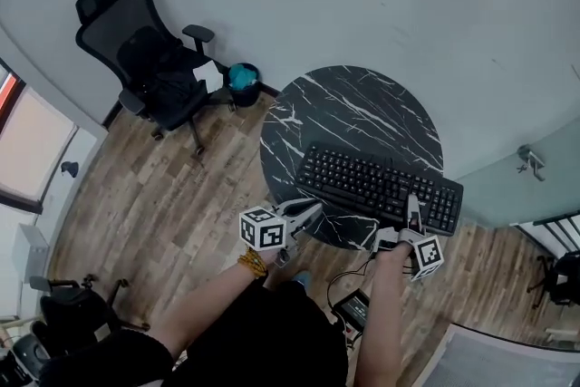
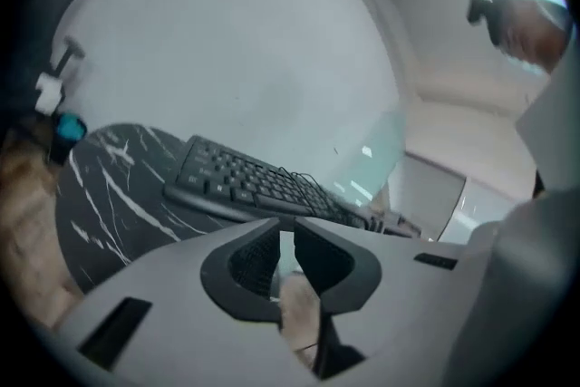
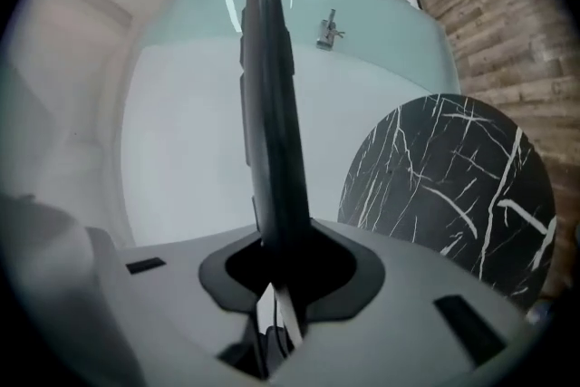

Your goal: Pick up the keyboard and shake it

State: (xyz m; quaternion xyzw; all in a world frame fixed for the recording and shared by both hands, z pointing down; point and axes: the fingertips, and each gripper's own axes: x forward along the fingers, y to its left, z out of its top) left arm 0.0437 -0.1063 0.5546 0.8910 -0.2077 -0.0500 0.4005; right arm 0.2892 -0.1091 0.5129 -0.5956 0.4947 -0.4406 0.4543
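Right gripper view shows the right gripper (image 3: pixel 276 240) with its jaws clamped on the edge of the black keyboard (image 3: pixel 270 104), which runs edge-on straight out from between the pads. The left gripper (image 2: pixel 285 242) stands with its jaws a narrow slit apart and nothing between them. It sits just short of the keyboard's near left corner and does not touch it.

In the head view, the keyboard hangs over the near side of the round black marble table (image 1: pixel 353 100), with its right end past the rim. The table top shows nearly face-on beside the edge-on keyboard, so the keyboard appears lifted and tilted clear of the surface.

Task status: pickup appears done, with one gripper only. The shake itself cannot be confirmed from a single moment and is judged in progress or still to come.

The keyboard is a full-size, rigid, thin slab with dark keys facing up.
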